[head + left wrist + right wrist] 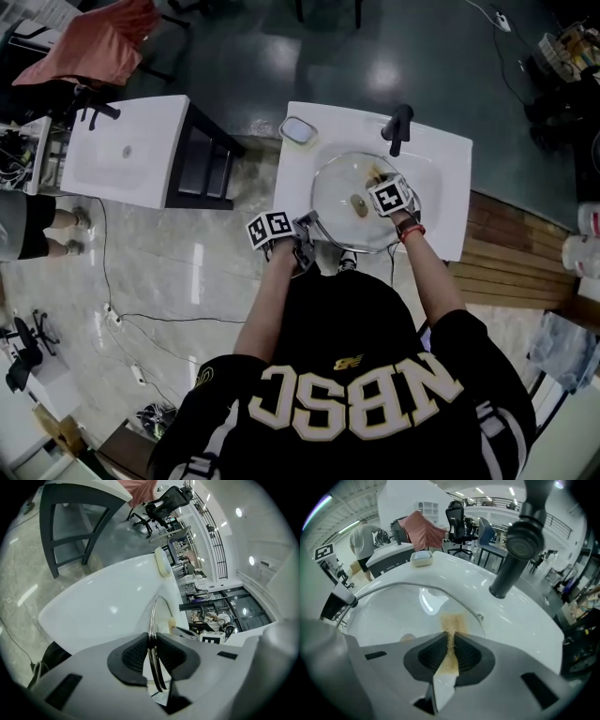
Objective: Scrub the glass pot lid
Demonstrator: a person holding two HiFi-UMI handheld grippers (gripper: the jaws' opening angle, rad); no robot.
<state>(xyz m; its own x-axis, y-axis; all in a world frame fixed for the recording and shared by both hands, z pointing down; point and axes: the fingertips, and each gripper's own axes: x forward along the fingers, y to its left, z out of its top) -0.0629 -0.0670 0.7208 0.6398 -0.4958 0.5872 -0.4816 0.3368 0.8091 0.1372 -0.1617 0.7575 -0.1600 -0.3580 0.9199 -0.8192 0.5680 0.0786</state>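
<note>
The round glass pot lid (342, 202) lies tilted over the basin of the white sink (450, 159), its knob (359, 203) near the middle. My left gripper (305, 246) is shut on the lid's metal rim (152, 616) at its near left edge, the rim running edge-on between the pads. My right gripper (380, 180) hangs over the far right part of the lid, shut on a thin tan scrub pad (452, 620) whose end rests against the glass (403, 611). In the right gripper view the left gripper (333, 603) shows at the far left.
A black faucet (398, 127) stands at the sink's back, close above my right gripper. A soap dish (298, 129) sits at the back left corner. A second white sink (131, 150) stands to the left, with a person's legs (37, 225) beyond it. Wooden decking (506, 253) lies at right.
</note>
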